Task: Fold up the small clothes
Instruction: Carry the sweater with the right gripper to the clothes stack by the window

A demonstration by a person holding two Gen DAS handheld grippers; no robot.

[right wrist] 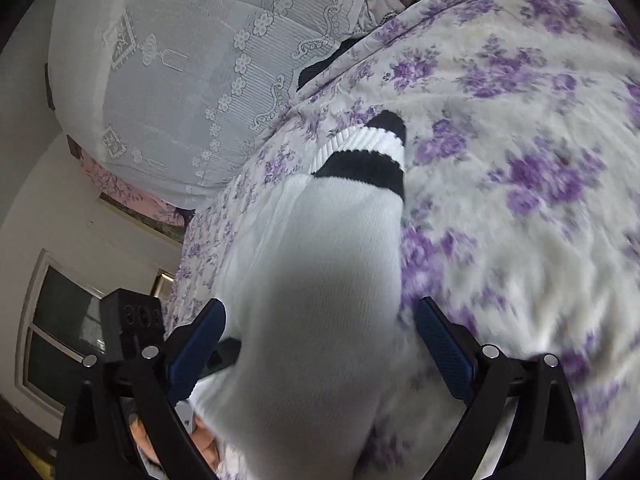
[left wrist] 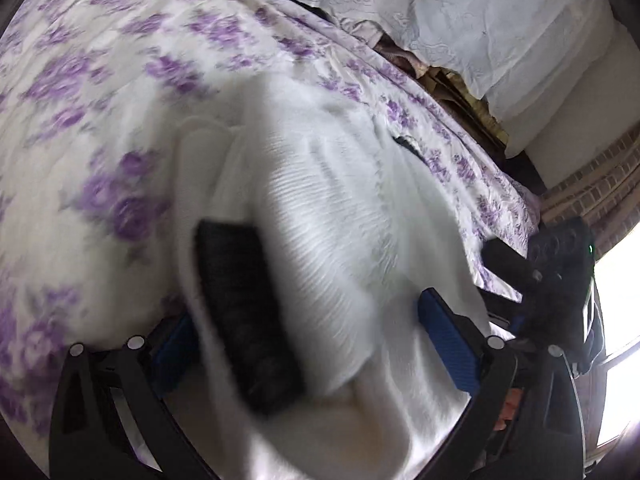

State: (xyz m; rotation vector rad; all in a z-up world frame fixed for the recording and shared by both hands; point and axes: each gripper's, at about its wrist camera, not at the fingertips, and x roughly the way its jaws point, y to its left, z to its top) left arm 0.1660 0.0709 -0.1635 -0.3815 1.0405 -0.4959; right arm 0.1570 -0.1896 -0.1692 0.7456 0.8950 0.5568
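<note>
A white ribbed knit garment (left wrist: 320,216) with black stripes lies on a bedspread with purple flowers (left wrist: 100,92). In the left wrist view a black stripe (left wrist: 244,320) of it sits between my fingers. My left gripper (left wrist: 304,340) is open, its blue pads wide apart on either side of the cloth. In the right wrist view the white garment (right wrist: 316,280) runs away from me, ending in a black-and-white striped cuff (right wrist: 368,152). My right gripper (right wrist: 320,336) is also open, pads straddling the cloth. Both views are motion-blurred.
The floral bedspread (right wrist: 520,128) covers the bed. A white lace cover (right wrist: 192,80) lies over furniture beyond the bed edge. The other gripper (left wrist: 560,272) shows at the right in the left wrist view, and at the lower left (right wrist: 128,324) in the right wrist view. A window (right wrist: 56,332) is at lower left.
</note>
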